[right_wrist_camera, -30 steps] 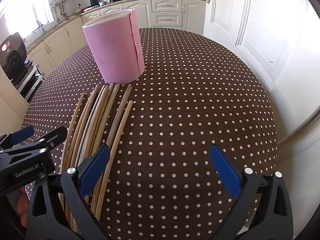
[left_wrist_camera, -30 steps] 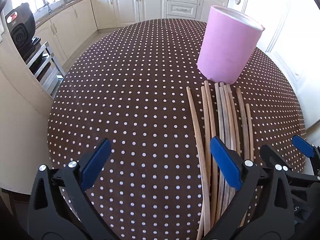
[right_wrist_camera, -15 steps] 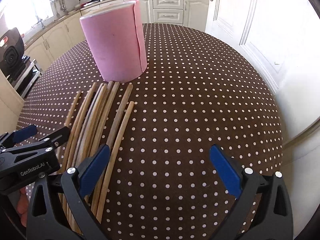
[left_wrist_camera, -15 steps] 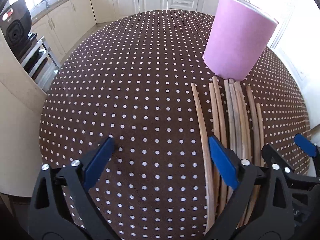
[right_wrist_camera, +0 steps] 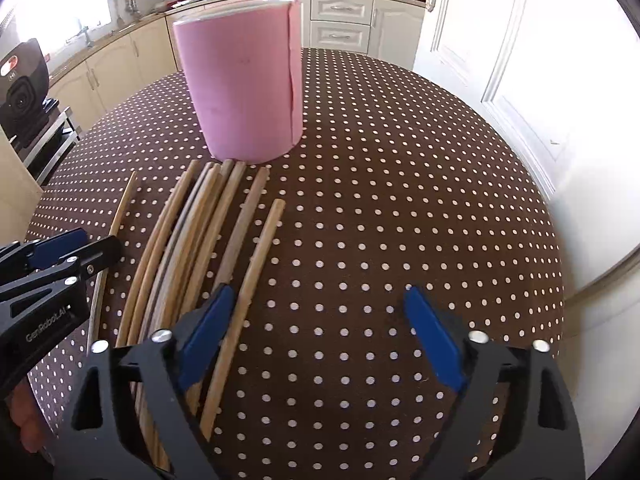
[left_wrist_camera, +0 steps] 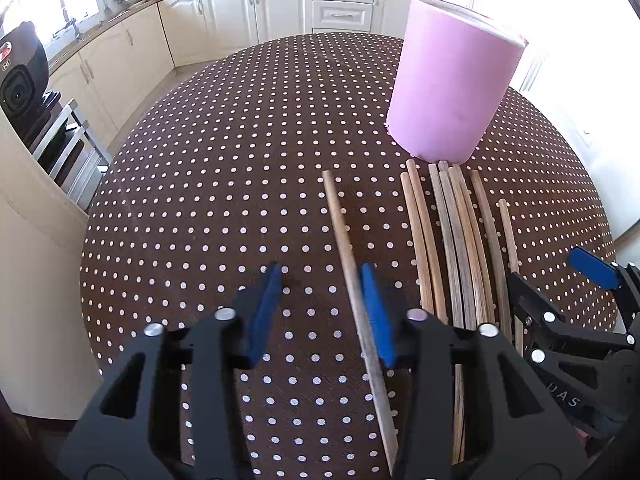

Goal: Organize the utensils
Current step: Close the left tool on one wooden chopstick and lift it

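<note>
The step in hand looks like the first pick: the left tool [left_wrist_camera: 320,312] straddles a single light wooden chopstick [left_wrist_camera: 340,232] that lies apart from the rest, to the left of the row. The stick rests against the inner face of the tool's right blue pad while the left pad stands well clear of it, so the tool is partly closed but not yet clenched on anything. The right tool [right_wrist_camera: 316,336] is released, its pads wide apart over bare cloth, its left pad just beside the outermost stick of the row of wooden chopsticks [right_wrist_camera: 208,232]. All the sticks lie flat on the round table with the brown, white-dotted cloth [left_wrist_camera: 200,200], in front of the tall pink cylindrical holder [left_wrist_camera: 452,88], which stands upright with its open mouth up. Each stick's long axis runs from the tools toward the holder; the far ends of the row come close to the holder's base, and the lone stick leans slightly leftward at its far end. The next move probably calls for closing fully on the lone stick, lifting it, tipping it upright, and lowering it into the holder's mouth.
</note>
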Demonstrator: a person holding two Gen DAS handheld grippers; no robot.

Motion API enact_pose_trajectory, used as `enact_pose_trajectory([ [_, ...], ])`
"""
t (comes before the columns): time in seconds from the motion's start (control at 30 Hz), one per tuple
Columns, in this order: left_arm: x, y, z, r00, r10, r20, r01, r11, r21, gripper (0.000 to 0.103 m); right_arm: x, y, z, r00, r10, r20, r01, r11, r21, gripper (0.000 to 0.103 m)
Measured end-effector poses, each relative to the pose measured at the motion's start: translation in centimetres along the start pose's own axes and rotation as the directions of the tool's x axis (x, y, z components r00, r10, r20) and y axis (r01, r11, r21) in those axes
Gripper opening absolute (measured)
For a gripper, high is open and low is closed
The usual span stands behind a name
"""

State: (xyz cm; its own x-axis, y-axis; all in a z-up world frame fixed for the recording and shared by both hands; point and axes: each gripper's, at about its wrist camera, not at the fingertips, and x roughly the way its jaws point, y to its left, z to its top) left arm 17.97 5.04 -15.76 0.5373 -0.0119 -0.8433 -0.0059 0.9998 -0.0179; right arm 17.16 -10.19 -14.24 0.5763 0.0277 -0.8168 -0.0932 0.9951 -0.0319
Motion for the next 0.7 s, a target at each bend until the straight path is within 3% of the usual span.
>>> enact_pose_trajectory([
  [0.33,0.6,0.5,0.3,0.999,-0.016,0.036,0.016,1.0,-0.002,0.031,0.0,1.8,-0.2,0.999,0.04,0.007,-0.04,0.998,-0.049,0.037],
  [0.4,0.6,0.7,0.3,0.998,-0.036,0.047,0.036,0.999,-0.01,0.022,0.1,2.0,-0.1,0.999,0.046,0.006,-0.045,0.998,-0.045,0.024],
  [0.5,0.8,1.1,0.3,0.994,-0.072,0.078,0.072,0.997,0.011,0.015,0.2,1.6,0.1,0.999,0.043,0.005,-0.043,0.999,-0.023,0.011],
  [0.7,0.7,2.0,-0.1,0.984,-0.128,0.123,0.128,0.992,0.004,0.007,0.1,0.0,0.5,0.995,0.096,0.012,-0.096,0.995,0.035,0.005],
])
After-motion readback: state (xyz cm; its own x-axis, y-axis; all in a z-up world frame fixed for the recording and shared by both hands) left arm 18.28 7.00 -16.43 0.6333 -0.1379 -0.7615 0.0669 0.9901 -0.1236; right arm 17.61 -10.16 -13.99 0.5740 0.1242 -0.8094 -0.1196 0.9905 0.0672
